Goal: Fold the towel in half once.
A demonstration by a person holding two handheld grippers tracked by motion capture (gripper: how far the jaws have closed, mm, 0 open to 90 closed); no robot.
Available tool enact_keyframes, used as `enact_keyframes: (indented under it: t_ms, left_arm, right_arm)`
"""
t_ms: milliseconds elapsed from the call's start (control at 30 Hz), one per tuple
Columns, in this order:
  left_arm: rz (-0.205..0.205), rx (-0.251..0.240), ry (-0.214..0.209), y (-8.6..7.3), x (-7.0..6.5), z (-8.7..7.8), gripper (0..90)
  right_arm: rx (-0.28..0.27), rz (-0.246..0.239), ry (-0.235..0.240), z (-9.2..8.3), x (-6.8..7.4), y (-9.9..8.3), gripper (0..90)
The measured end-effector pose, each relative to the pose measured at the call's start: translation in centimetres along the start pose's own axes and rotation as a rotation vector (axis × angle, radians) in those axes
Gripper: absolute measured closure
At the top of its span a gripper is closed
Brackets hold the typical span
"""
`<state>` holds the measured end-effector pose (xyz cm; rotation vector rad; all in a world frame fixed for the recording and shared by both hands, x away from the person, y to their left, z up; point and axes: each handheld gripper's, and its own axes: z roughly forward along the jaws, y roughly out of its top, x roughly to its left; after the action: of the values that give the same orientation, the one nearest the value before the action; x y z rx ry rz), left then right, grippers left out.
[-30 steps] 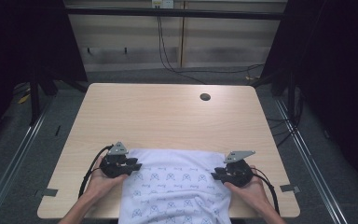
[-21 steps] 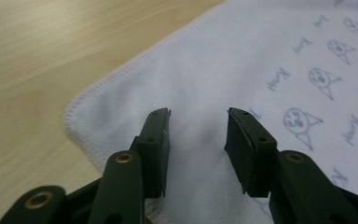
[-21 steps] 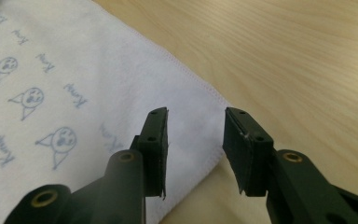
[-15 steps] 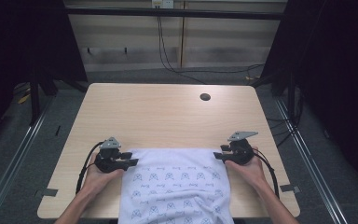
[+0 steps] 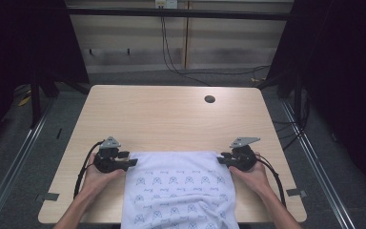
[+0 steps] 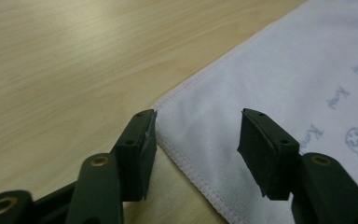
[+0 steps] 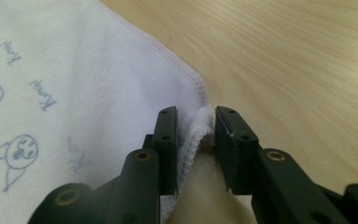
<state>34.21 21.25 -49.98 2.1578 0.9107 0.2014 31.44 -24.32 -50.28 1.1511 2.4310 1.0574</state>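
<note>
Left gripper (image 6: pixel 196 140) just spread wider – towel (image 5: pixel 178 188) corner between fingers, right gripper (image 7: pixel 196 135) just closed, pinching corner

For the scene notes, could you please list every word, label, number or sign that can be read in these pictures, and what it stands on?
No text can be read for certain.
Cloth: small pale blue handwritten words beside little drawn faces, repeated across it; too faint and blurred to read in the left gripper view and the right gripper view.
Table: no lettering.
Left gripper and right gripper: no lettering visible.
</note>
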Motion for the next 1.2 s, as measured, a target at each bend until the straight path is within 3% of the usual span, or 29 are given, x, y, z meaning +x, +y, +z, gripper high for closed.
enact_keyframes:
  t_ms: [133, 233, 300, 333, 400, 500, 533, 600, 667, 733, 800, 867, 900, 967, 1133, 1167, 1200]
  left_arm:
    - [0.005, 0.003, 0.040, 0.1, -0.1, 0.3, 41.9]
    - [0.012, 0.005, 0.034, 0.0, -0.1, 0.3, 41.1]
    - [0.034, 0.007, 0.037, 0.0, -0.1, 0.3, 39.6]
    - [0.065, 0.005, 0.051, 0.0, -0.4, 0.5, 39.5]
    - [0.067, 0.005, 0.041, 0.0, -0.5, 0.5, 39.6]
    - [0.074, -0.005, 0.010, 0.2, -0.8, 0.8, 45.5]
    - [0.083, -0.001, -0.012, 0.4, -1.1, 1.0, 54.3]
    - [0.104, 0.014, -0.019, 0.7, -1.5, 1.1, 63.5]
    - [0.094, 0.013, -0.051, 0.7, -1.8, 1.3, 79.4]
    - [0.093, 0.012, -0.052, 0.7, -1.9, 1.2, 84.0]
    - [0.043, -0.043, -0.084, 1.1, -1.4, 0.2, 84.8]
    - [0.039, -0.057, -0.080, 1.3, -1.2, -0.2, 85.0]
    - [0.019, -0.098, -0.089, 1.7, -0.8, -0.9, 85.0]
    - [-0.010, -0.130, -0.114, 2.2, -0.2, -1.6, 85.0]
    - [-0.042, -0.203, -0.123, 3.9, 0.7, -2.8, 85.0]
    - [-0.043, -0.220, -0.121, 4.4, 1.0, -3.1, 85.0]
    - [-0.059, -0.256, -0.124, 5.7, 1.6, -3.8, 85.0]
  right_arm:
    - [-0.007, 0.032, 0.040, 0.0, -0.3, -0.1, 84.5]
    - [-0.004, 0.043, 0.031, -0.1, -0.5, -0.1, 84.9]
    - [-0.006, 0.053, 0.031, -0.1, -0.5, -0.1, 85.0]
    - [-0.005, 0.053, 0.031, -0.2, -0.5, -0.1, 84.9]
    - [-0.007, 0.054, 0.032, -0.2, -0.6, -0.1, 84.9]
    - [-0.009, 0.062, 0.029, -0.2, -0.6, 0.0, 84.7]
    - [-0.015, 0.063, 0.031, -0.3, -0.6, 0.0, 84.7]
    - [-0.020, 0.073, 0.042, -0.5, -0.7, 0.0, 84.7]
    - [-0.036, 0.081, 0.065, -0.7, -0.8, 0.1, 85.0]
    - [-0.041, 0.089, 0.074, -0.9, -0.9, 0.1, 85.1]
    - [-0.070, 0.110, 0.094, -1.5, -1.2, 0.2, 85.4]
    - [-0.085, 0.120, 0.106, -1.8, -1.3, 0.4, 85.5]
    - [-0.132, 0.131, 0.135, -2.5, -1.5, 1.0, 85.6]
    - [-0.168, 0.112, 0.133, -3.3, -1.4, 1.9, 85.7]
    - [-0.208, 0.085, 0.115, -4.8, -1.9, 5.2, 85.8]
    - [-0.208, 0.085, 0.115, -4.8, -1.9, 5.2, 85.8]
    - [-0.227, 0.077, 0.105, -5.5, -2.4, 6.9, 85.8]
